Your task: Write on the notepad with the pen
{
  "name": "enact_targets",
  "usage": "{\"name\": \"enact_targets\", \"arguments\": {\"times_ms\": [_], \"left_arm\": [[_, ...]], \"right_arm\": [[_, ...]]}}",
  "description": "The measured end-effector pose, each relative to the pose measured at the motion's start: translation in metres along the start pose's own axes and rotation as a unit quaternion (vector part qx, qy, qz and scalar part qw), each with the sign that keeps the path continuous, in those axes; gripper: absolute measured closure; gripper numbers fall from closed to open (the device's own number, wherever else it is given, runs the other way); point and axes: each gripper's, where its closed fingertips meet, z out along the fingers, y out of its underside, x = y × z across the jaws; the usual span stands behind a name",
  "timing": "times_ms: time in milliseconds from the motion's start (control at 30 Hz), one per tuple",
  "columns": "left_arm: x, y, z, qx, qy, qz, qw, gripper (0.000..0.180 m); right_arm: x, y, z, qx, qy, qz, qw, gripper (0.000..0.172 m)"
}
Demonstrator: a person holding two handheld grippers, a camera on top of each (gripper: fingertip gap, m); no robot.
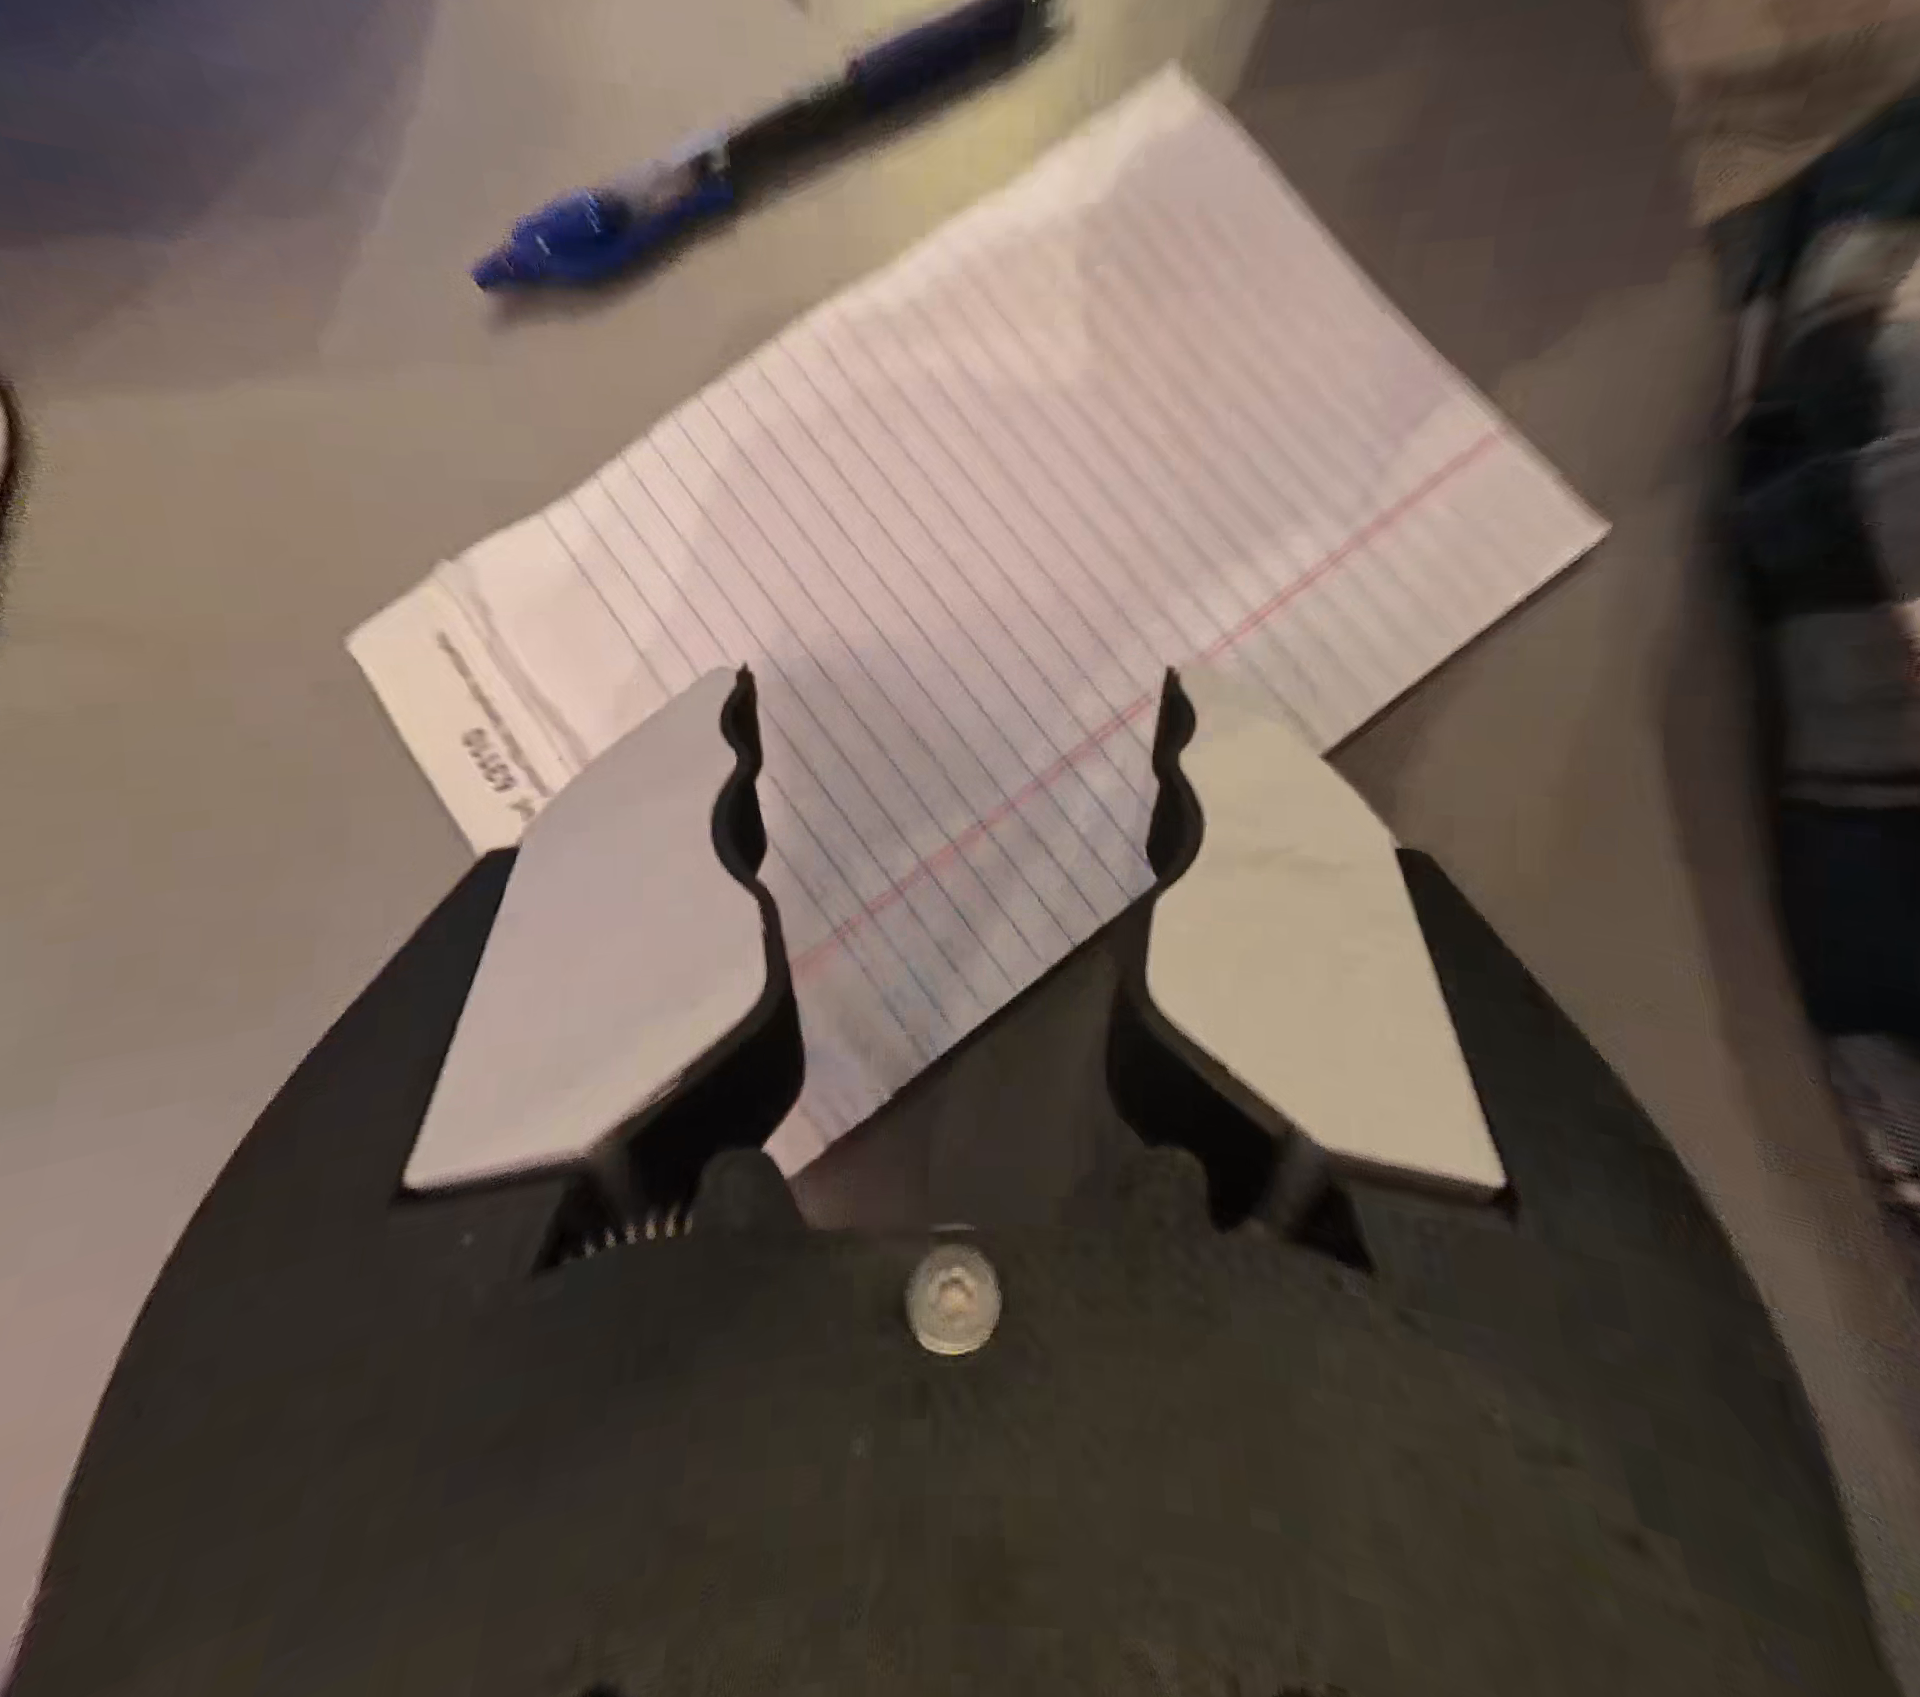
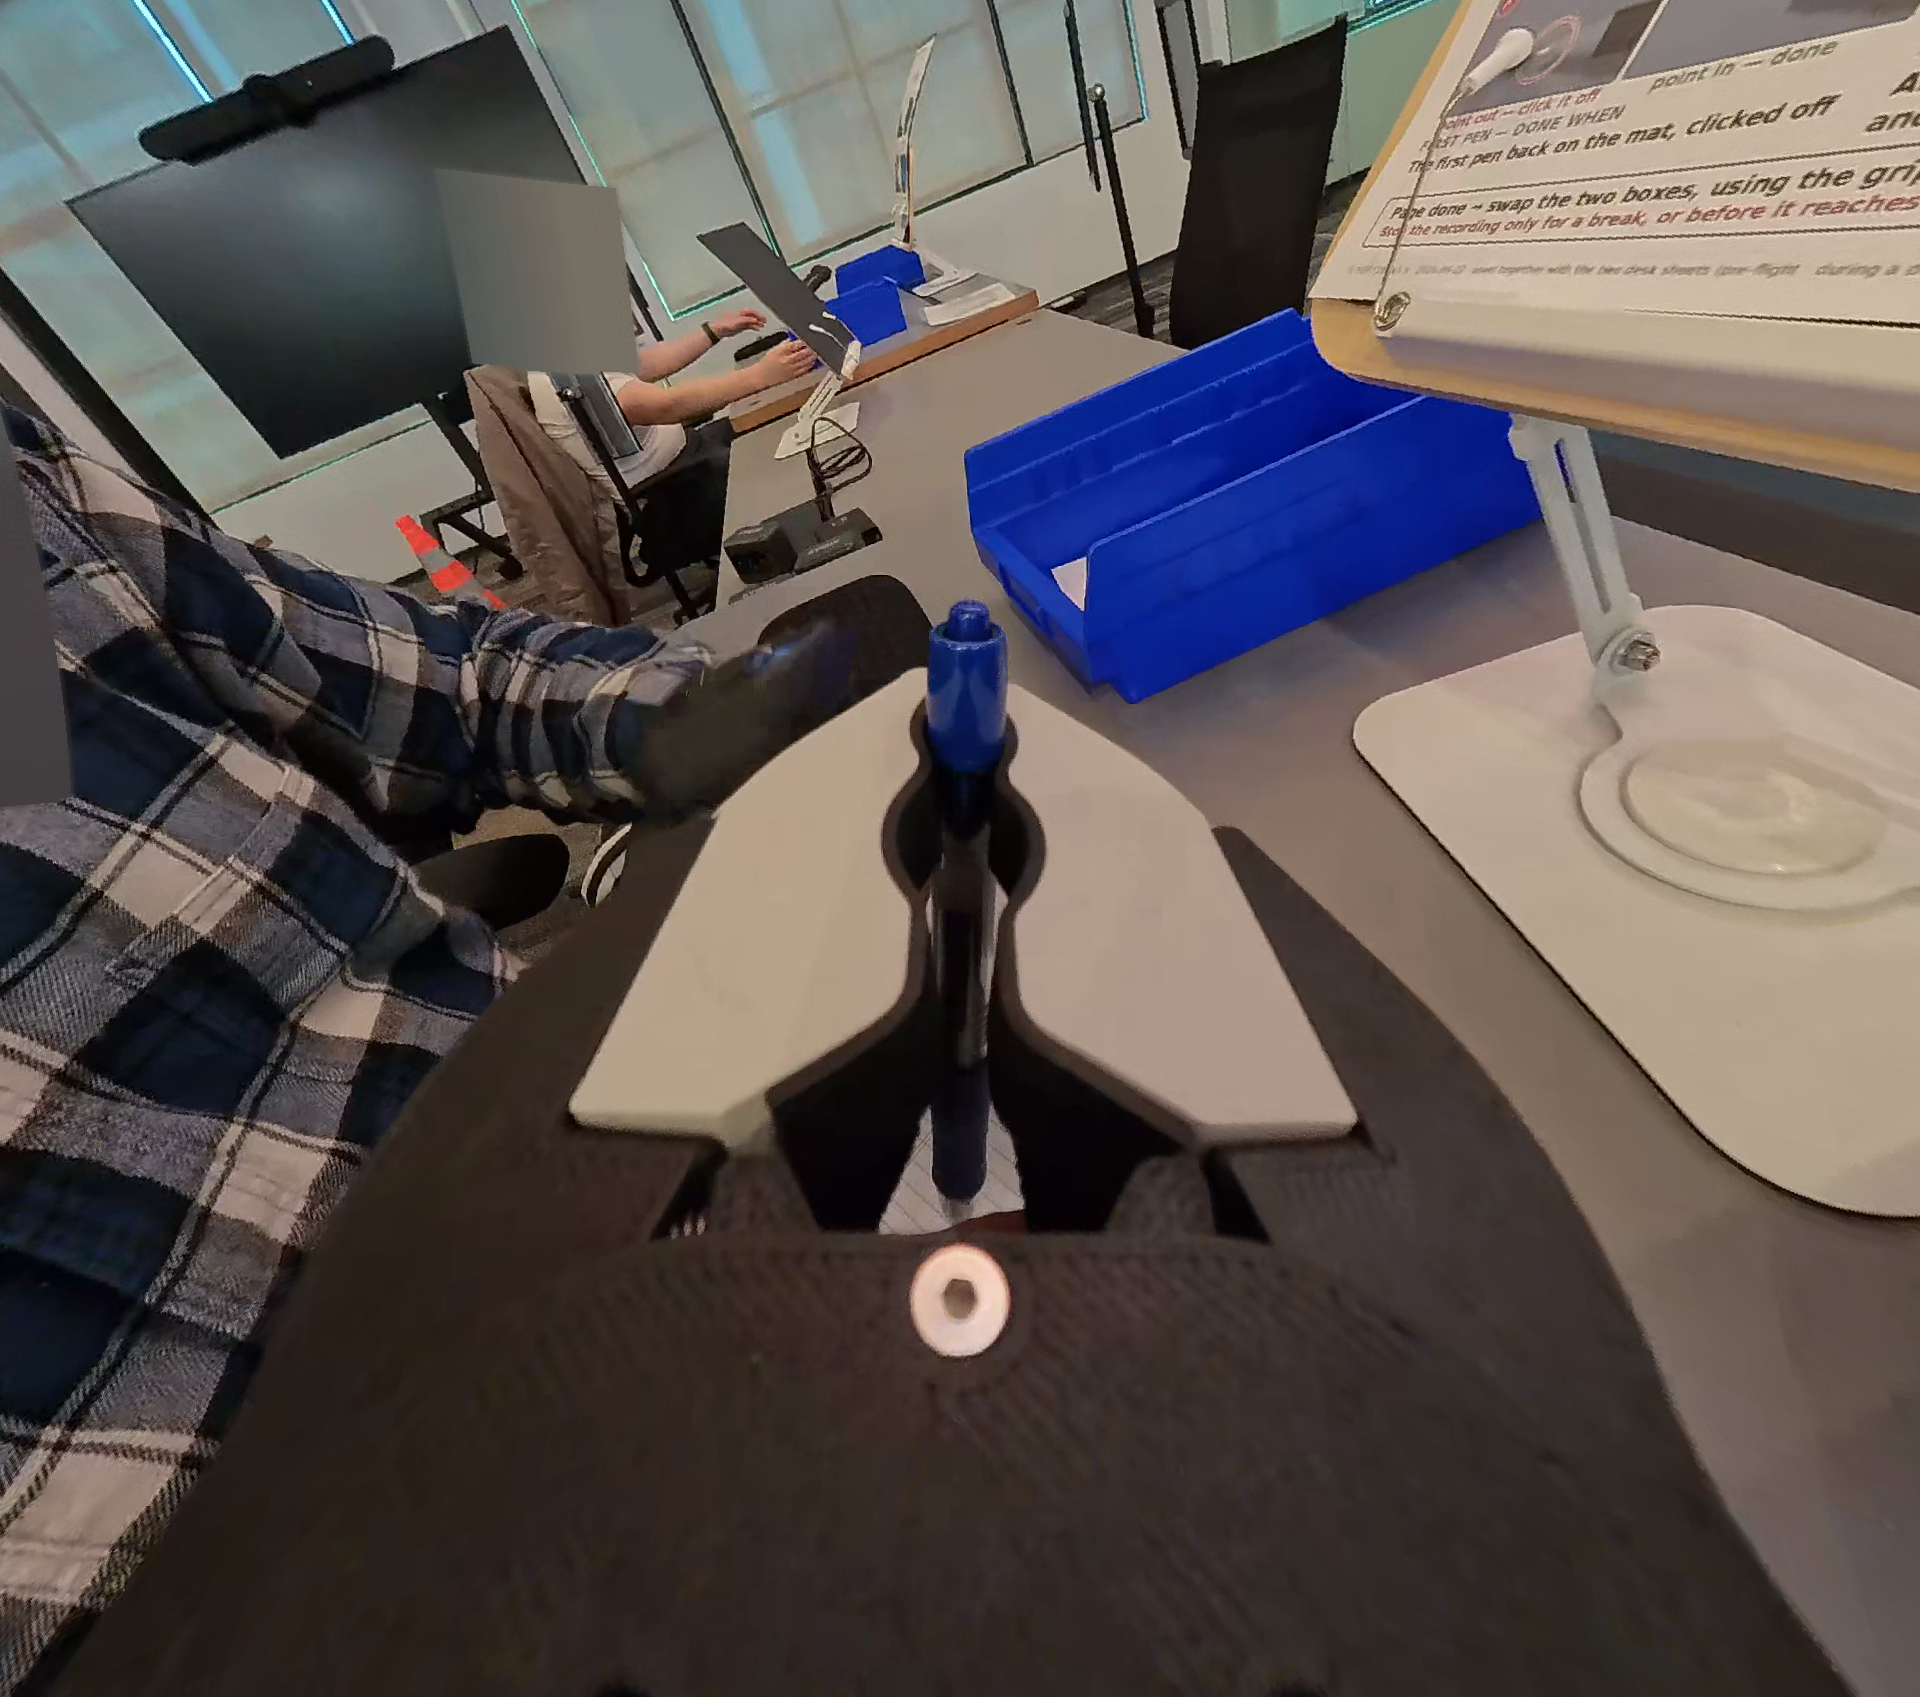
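A blue bin (image 2: 1247, 504) at one o'clock is holding what looks like a white paper scrap. The right gripper (image 2: 961, 816) is pinching a blue pen (image 2: 966, 691), its click end pointing to twelve. The left gripper (image 1: 961, 712) is spreading wide over the notepad (image 1: 987, 504), a second pen (image 1: 769, 130) lying at eleven.

Printed writing shows on two things — the instruction sheet (image 2: 1704, 89) and the notepad (image 1: 473, 748) binding.

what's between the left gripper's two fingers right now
Only the lined notepad page beneath the open left gripper; nothing is gripped, as the left wrist view shows.
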Motion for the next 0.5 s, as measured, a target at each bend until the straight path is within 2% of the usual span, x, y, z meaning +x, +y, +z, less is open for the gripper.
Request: {"name": "enact_targets", "arguments": {"times_ms": [67, 367, 433, 500], "left_arm": [[0.001, -0.001, 0.007, 0.001, -0.011, -0.021, 1.0, 0.113], [-0.015, -0.024, 0.027, 0.01, -0.074, -0.058, 0.996, 0.108], [-0.016, -0.033, 0.018, 0.03, -0.08, -0.044, 0.995, 0.109], [-0.022, -0.041, -0.002, 0.074, -0.068, -0.062, 0.993, 0.114]], "right_arm": [[0.001, 0.0, -0.001, 0.001, 0.006, 0.001, 1.0, 0.167], [0.0, -0.011, -0.014, 0.02, 0.022, -0.006, 1.0, 0.167], [0.002, -0.013, -0.019, 0.032, 0.02, 0.0, 0.999, 0.167], [0.005, -0.013, -0.023, 0.04, 0.021, 0.004, 0.999, 0.167]]}}
